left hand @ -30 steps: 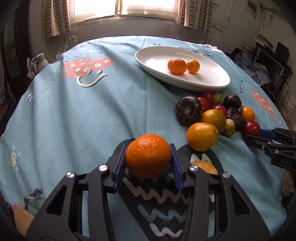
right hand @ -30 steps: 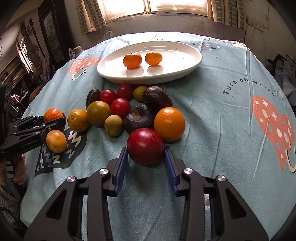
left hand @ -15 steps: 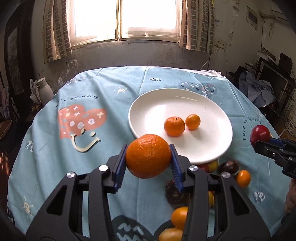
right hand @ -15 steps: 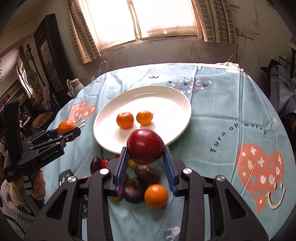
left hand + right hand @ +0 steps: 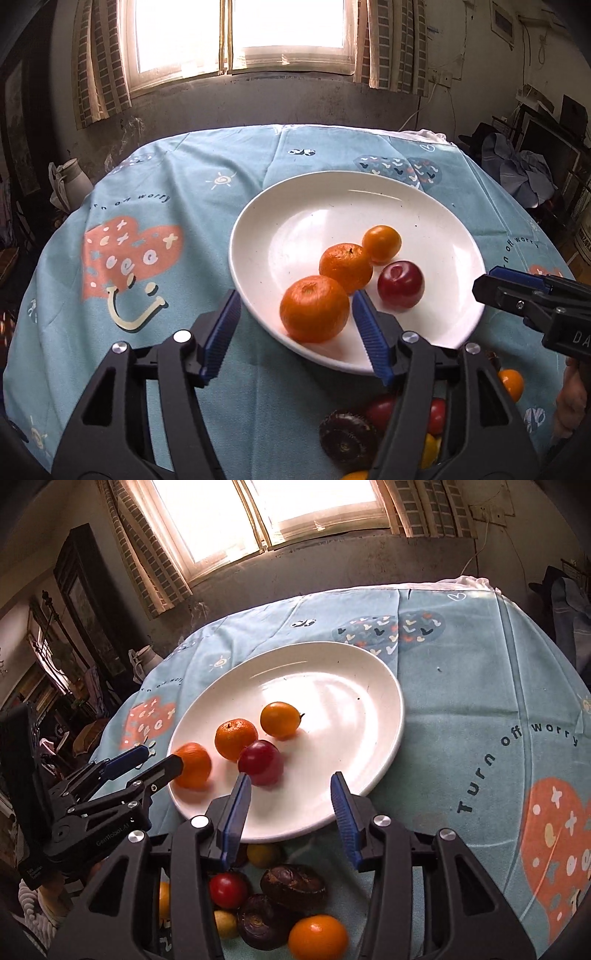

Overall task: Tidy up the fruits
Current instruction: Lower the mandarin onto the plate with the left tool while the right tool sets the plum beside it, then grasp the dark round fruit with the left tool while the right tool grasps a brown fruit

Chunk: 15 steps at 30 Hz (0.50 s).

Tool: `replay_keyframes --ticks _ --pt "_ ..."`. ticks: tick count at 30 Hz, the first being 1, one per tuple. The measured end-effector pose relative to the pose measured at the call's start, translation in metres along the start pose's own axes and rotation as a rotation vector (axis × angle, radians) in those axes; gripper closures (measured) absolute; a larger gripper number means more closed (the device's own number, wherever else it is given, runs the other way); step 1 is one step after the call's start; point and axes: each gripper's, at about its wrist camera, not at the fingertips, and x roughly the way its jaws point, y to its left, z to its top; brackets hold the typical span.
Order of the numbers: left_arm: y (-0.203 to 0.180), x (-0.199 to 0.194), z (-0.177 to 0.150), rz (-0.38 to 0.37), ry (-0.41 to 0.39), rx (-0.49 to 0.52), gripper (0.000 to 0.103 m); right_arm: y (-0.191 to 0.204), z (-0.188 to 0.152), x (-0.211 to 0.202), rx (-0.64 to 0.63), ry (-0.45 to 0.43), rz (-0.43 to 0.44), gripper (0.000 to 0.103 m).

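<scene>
Resting on the white plate [image 5: 436, 221] are four fruits: a big orange [image 5: 314, 308] at the plate's 7 o'clock edge, a second orange [image 5: 345, 266] and a small orange [image 5: 381, 244] up toward 1 o'clock from it, and a red apple [image 5: 400, 284] at 3 o'clock of the big one. The left gripper [image 5: 295, 328] stands wide open with nothing in it, its blue pads flanking the big orange without touching. The right gripper [image 5: 290, 812] is likewise spread wide and empty, just short of the apple [image 5: 260, 762].

Only the right wrist view shows the loose pile clearly: a red tomato-like fruit [image 5: 228, 889], dark brown fruits [image 5: 293, 882] and an orange [image 5: 317, 938] at 6 o'clock of the plate [image 5: 369, 686]. That view also reads "Turn off worry" on the blue tablecloth [image 5: 480, 672], and part of a maker's name on the left gripper's body, too blurred to be sure of. The left view catches only "DA" on the right tool.
</scene>
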Motion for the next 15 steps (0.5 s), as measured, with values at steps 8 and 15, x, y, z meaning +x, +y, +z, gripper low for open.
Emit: replay_keyframes --ticks 8,15 --pt "0.011 -0.034 -0.044 -0.002 0.025 -0.007 0.034 0.006 -0.034 -0.049 -0.021 -0.058 -0.012 0.058" --pt "0.003 -0.048 -0.060 -0.035 -0.006 0.027 0.032 0.009 -0.049 -0.057 -0.044 -0.060 -0.024 0.058"
